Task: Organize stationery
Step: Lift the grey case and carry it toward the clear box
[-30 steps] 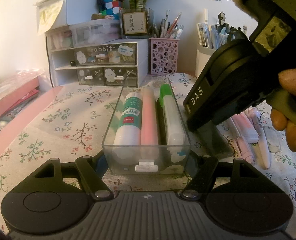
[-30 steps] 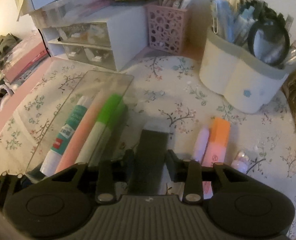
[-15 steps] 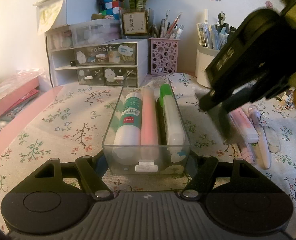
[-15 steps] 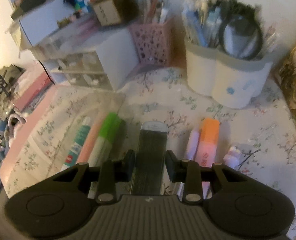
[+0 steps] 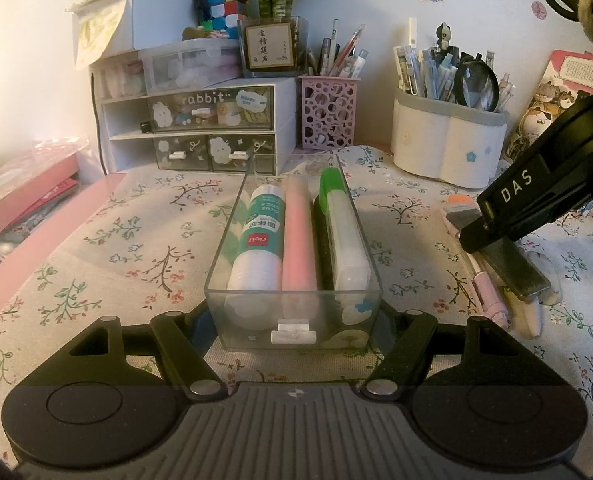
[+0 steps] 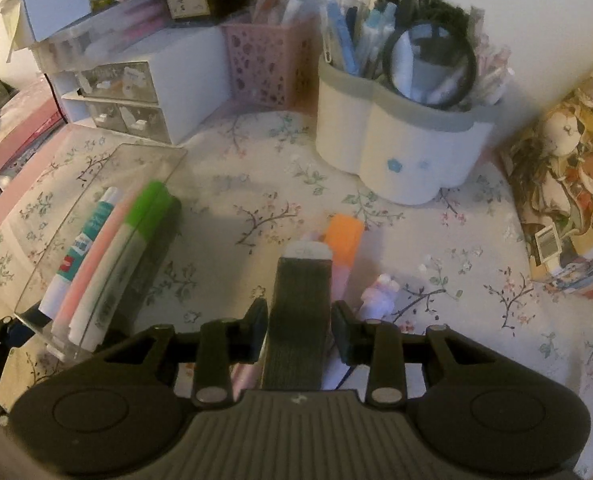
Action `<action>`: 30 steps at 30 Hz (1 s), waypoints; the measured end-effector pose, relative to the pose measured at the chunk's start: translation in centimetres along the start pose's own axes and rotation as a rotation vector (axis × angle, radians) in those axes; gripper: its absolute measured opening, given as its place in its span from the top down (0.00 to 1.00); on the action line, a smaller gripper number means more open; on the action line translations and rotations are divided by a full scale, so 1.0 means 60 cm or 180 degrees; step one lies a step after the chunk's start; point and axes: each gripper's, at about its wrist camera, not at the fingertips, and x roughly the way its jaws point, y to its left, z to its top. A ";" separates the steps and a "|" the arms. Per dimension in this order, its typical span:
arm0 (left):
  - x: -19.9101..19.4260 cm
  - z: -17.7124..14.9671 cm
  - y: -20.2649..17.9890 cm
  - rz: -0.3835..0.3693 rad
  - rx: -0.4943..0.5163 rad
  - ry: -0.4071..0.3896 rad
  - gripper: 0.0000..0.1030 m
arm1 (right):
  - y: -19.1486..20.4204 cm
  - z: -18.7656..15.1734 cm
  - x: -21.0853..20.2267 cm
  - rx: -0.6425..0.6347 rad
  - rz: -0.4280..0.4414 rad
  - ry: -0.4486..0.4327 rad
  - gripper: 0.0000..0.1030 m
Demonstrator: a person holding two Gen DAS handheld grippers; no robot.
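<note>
A clear plastic drawer (image 5: 292, 312) sits on the floral cloth, clamped at its near end by my left gripper (image 5: 294, 320). It holds a glue stick (image 5: 260, 236), a pink stick (image 5: 298, 236) and a green-capped stick (image 5: 342, 232). The drawer also shows in the right wrist view (image 6: 96, 248). My right gripper (image 6: 300, 312) is shut on a flat dark grey case (image 6: 300, 304), seen in the left wrist view (image 5: 512, 268) above loose pens. An orange-pink eraser (image 6: 344, 244) and a lilac pen (image 5: 490, 296) lie under it.
A white drawer unit (image 5: 200, 128), pink mesh pen cup (image 5: 328, 112) and white pen holder (image 5: 444, 140) with a magnifier stand at the back. A patterned box (image 6: 568, 200) is at the right. Pink folders (image 5: 28, 196) lie at the left.
My right gripper, holding the dark case, swung away from beside the drawer to the right and now hangs over the loose pens. The left gripper and drawer stayed still.
</note>
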 end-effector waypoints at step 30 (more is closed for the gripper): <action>0.000 0.000 0.000 0.0001 -0.0001 0.0000 0.30 | -0.072 -0.009 -0.002 0.0571 0.0628 0.0119 0.75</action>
